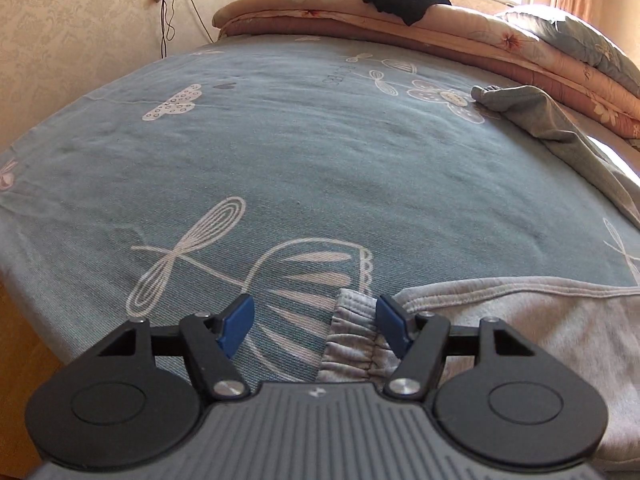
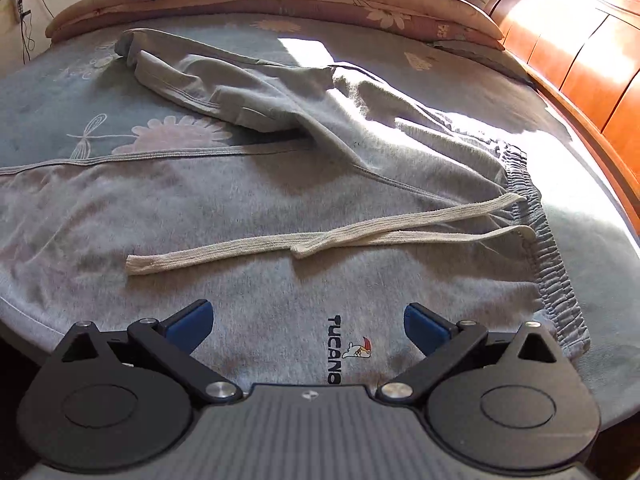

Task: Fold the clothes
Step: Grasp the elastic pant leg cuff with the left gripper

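Right wrist: fleecy grey sweatpants point(image 2: 280, 184), flat woven drawstring point(image 2: 280, 242); both grippers' fingers spread.

Bed point(image 1: 304, 152) — covered by a blue-grey sheet point(image 2: 44, 92) printed with white dragonflies and pale flowers; wooden headboard point(image 2: 580, 52) along its right side in the right wrist view.

Lying directly on the sheet:
- Grey sweatpants point(image 2: 256, 204), spread mostly flat, elastic waistband toward the headboard side, cream drawstring loose across the front, "TUCANO" print near the close edge. One leg is bent back over itself toward the far end; the other runs along the near edge.
- Stack of folded quilts point(image 1: 460, 36) — peach floral — along the far edge, with a dark garment point(image 1: 404, 0) draped on top.
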Demonstrator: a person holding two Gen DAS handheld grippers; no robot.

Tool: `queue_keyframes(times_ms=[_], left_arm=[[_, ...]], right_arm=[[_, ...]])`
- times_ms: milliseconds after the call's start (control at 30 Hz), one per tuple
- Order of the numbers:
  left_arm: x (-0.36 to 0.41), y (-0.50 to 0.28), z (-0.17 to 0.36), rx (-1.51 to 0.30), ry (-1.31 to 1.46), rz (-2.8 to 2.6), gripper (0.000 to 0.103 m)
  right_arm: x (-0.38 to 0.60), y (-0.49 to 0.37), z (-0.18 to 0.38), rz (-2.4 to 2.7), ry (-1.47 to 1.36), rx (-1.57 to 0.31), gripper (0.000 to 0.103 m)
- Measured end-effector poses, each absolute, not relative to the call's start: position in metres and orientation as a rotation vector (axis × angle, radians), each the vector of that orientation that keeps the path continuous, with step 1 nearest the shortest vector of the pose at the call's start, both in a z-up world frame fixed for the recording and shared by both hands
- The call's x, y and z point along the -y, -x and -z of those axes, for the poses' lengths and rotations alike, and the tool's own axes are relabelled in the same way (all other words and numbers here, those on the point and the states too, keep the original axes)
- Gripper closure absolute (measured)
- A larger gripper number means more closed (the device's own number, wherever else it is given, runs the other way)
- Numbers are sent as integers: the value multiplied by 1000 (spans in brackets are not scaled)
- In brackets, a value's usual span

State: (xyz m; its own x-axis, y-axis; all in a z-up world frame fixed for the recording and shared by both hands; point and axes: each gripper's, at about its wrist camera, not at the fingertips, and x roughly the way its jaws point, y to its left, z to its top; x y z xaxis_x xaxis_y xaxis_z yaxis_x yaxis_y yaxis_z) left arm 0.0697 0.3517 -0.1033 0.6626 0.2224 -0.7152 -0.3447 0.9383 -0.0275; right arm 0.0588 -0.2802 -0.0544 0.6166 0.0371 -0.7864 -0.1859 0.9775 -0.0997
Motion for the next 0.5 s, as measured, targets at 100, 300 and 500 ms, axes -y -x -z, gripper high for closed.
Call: queue_keyframes(times_ms=[100,300,500], left_arm=[[-350,-69,111,-781,163,-301,35],[-331,-67,111,-767,89,-326,36],[-297,-74,105,-813,-124,-250,69]], right_arm=[[266,-62,57,-143,210,-901,0],[245,-61,65,-160,273,-909,0],[243,-62,67,-151,277,-913,0]])
